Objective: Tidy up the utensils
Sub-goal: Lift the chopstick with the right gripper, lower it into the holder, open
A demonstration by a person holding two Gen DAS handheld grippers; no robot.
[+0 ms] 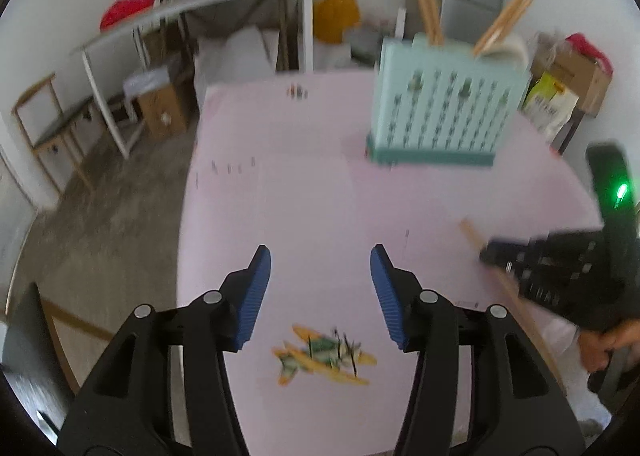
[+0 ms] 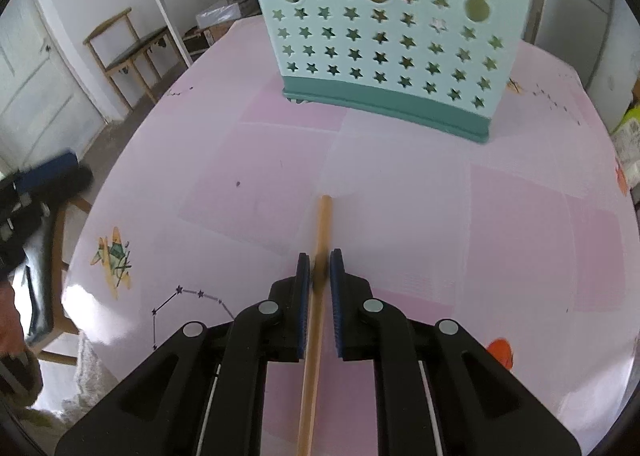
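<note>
A mint-green utensil holder [image 1: 440, 104] with star holes stands on the pink table [image 1: 304, 196]; it also shows in the right wrist view [image 2: 392, 36]. Wooden chopsticks [image 1: 424, 0] stick up out of it. My left gripper [image 1: 320, 288] is open and empty above the table. My right gripper [image 2: 319, 276] is shut on a single wooden chopstick [image 2: 322, 224] that points toward the holder. The right gripper also shows in the left wrist view [image 1: 492, 252], holding the chopstick [image 1: 472, 236] at the right.
The table cover has an airplane print [image 1: 320, 356] near the left gripper and star drawings [image 2: 192, 296]. A white bench [image 1: 200, 4] with clutter, a wooden chair [image 2: 124, 48] and boxes [image 1: 572, 72] stand around the table.
</note>
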